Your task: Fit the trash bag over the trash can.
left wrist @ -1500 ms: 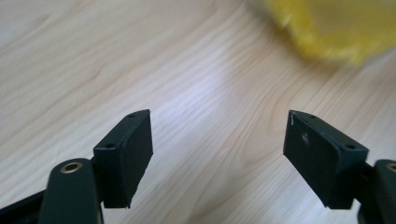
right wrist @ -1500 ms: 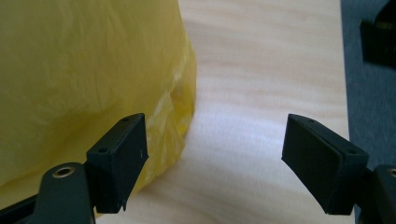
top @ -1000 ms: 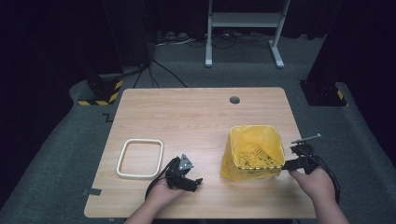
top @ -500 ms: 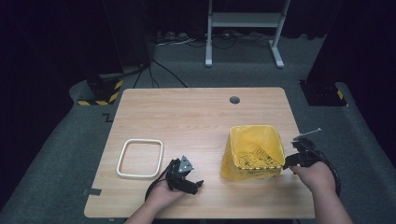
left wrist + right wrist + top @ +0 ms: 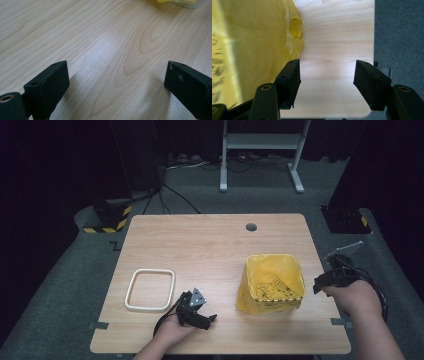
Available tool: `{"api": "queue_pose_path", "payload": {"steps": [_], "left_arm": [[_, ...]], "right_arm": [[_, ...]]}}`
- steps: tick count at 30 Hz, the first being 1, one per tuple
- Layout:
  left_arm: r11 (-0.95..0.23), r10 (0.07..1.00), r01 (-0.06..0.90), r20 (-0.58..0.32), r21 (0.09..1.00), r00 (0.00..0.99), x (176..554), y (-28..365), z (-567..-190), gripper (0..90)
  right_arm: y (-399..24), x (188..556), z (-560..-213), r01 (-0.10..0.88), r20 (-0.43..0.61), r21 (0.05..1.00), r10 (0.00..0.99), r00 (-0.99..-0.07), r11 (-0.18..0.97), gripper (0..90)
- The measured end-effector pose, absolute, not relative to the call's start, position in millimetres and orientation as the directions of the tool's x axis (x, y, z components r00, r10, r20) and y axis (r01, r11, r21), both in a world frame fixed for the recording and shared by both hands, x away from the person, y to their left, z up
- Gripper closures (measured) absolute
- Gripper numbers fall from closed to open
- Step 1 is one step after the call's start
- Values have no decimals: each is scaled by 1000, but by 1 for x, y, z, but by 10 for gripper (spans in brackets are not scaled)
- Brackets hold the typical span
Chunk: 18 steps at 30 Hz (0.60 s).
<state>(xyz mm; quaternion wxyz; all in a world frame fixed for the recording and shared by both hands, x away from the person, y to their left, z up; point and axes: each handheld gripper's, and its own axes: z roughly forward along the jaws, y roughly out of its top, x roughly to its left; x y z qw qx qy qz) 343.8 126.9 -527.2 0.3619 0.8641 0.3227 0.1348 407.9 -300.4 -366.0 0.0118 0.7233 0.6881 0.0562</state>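
A bin lined with a yellow bag (image 5: 272,282) stands on the wooden table (image 5: 210,245), right of the middle. In the right gripper view the yellow bag (image 5: 249,50) bulges beside the left jaw. My right gripper (image 5: 322,282) hangs off the bin's right side, at the table's right edge. This right gripper (image 5: 327,62) is open, its jaws have just been closing, and only bare wood lies between them. My left gripper (image 5: 210,318) rests near the front edge, left of the bin. That left gripper (image 5: 117,67) has just been opening and stands wide over bare wood.
A white rounded rectangular frame (image 5: 150,289) lies flat at the front left. A round cable hole (image 5: 251,227) sits near the table's far edge. Grey floor (image 5: 398,32) begins just past the table's right edge. A white stand (image 5: 262,150) is behind the table.
My right gripper has lifted beside the bin and its jaws stand closer together. The left hand and the bin have stayed where they were.
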Motion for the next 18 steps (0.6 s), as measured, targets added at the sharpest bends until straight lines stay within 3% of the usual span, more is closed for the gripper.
{"api": "queue_pose_path", "payload": {"steps": [8,18], "left_arm": [[-530,655,460,-1,713,756,344,127,-527,61],[-525,657,461,-4,715,754,343,127,-527,62]], "right_arm": [[-282,410,-333,996,32,85,999,24,-26,381],[-242,416,-316,992,1,124,999,-38,38,377]]}}
